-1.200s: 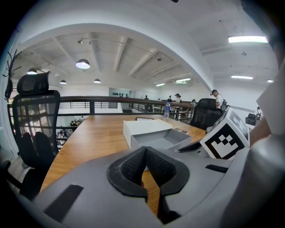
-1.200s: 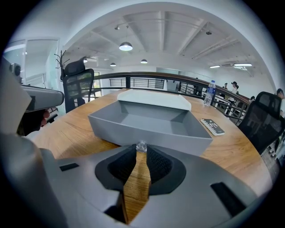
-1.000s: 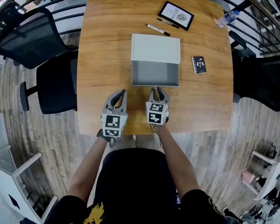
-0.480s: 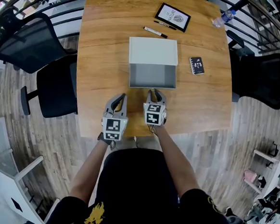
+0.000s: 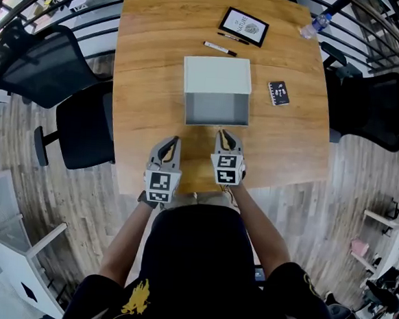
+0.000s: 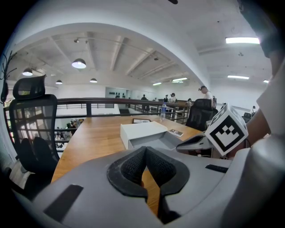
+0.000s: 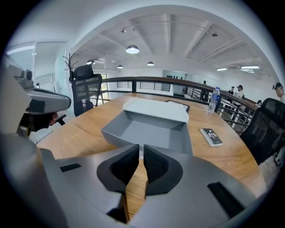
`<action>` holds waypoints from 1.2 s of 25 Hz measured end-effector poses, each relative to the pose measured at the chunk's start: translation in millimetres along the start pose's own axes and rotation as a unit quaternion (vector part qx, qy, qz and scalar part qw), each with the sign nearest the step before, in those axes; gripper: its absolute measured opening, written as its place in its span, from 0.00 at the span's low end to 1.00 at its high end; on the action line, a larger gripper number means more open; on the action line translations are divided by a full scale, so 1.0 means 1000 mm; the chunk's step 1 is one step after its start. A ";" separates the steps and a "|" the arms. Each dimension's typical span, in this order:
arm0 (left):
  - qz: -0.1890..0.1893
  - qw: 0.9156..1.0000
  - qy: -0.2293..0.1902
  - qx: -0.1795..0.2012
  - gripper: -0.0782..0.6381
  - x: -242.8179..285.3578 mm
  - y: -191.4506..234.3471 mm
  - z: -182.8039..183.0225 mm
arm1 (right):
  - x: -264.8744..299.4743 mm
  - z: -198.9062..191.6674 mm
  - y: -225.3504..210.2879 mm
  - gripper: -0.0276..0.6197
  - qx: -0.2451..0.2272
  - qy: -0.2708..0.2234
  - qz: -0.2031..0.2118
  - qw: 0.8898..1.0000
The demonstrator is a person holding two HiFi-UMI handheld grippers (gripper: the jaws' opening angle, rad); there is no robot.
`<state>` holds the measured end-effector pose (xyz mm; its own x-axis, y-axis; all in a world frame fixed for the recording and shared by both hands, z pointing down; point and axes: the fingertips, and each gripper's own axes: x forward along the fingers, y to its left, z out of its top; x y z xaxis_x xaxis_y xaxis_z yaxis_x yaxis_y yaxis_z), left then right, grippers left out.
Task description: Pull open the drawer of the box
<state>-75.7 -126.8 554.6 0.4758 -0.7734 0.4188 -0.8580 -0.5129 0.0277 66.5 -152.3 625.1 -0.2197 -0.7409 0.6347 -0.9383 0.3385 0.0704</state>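
**Drawer out, both grippers short of it**

The white box [image 5: 217, 74] sits at the middle of the table [image 5: 144, 82]. Its grey drawer [image 5: 215, 110] is slid out toward the person, with its front wall nearest them. The head view shows box and drawer from above as one block. Only the right gripper view looks into the drawer, showing its bare grey floor and low walls.

The right gripper [image 5: 223, 133] hangs just before the drawer's front wall, apart from it. Its own view shows the pads drawn almost together after closing just now. Only a thin slit is left, and nothing is gripped in it. The left gripper [image 5: 172, 141] is beside it, farther from the drawer. Its own view shows its pads [image 6: 133, 167] meeting at the tips, holding nothing, and also catches the right gripper's marker cube [image 6: 227, 129].

Beyond the box, the head view alone shows a pen [image 5: 219, 48] and a framed card [image 5: 244, 25]. A small black card [image 5: 279, 93] lies right of the box, a bottle [image 5: 319, 23] stands at the far corner, and chairs [image 5: 42, 60] ring the table.
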 end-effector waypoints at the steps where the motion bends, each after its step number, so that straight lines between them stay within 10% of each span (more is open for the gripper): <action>1: -0.002 1.000 -0.003 0.005 0.13 -0.003 0.001 0.006 | -0.008 0.009 -0.004 0.07 -0.006 -0.011 0.001 1.000; 16: 0.007 0.991 -0.124 0.042 0.13 -0.034 -0.009 0.164 | -0.145 0.211 -0.057 0.04 -0.050 -0.228 0.018 0.972; 30: 0.005 0.980 -0.197 0.040 0.13 -0.047 -0.029 0.240 | -0.187 0.283 -0.040 0.04 -0.075 -0.315 0.052 0.945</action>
<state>-27.1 -165.4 316.2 0.5194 -0.8538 0.0363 -0.8522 -0.5206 -0.0518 69.6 -191.1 285.7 -0.4691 -0.8809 0.0629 -0.8645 0.4726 0.1715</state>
